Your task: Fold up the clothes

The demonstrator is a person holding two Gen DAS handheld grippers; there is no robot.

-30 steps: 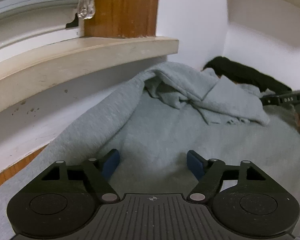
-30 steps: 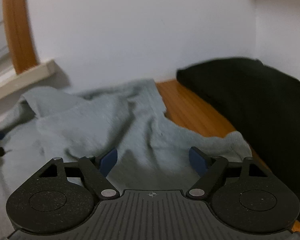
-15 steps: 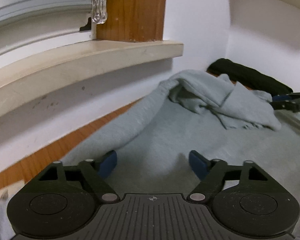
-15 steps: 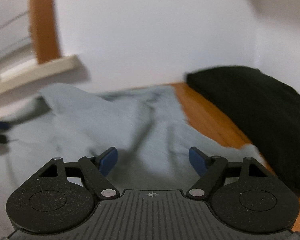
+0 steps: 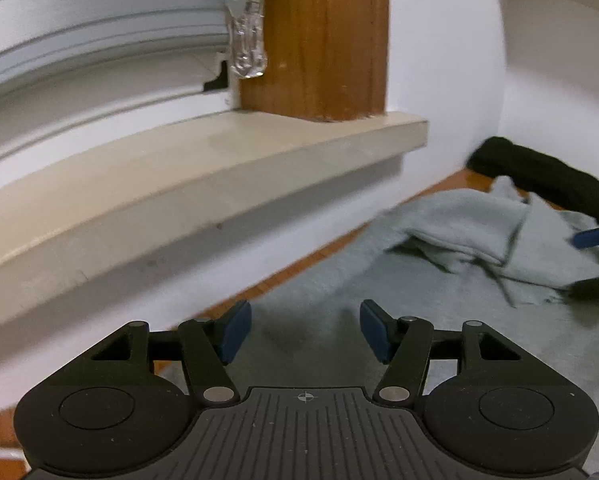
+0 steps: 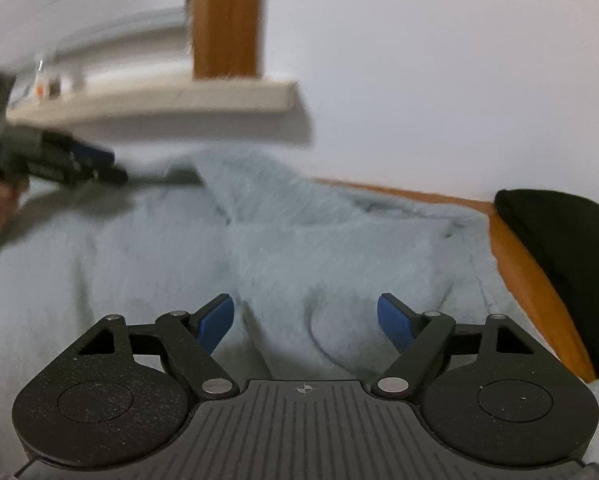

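White walls and a cream window sill back a wooden surface. Over it the left gripper hangs released, its jaws just narrowed with nothing pinched, and the right gripper gapes wide and empty. Beneath both sprawls the grey sweatshirt, rumpled, one part folded over near the wall. Just beside it lies a black garment.
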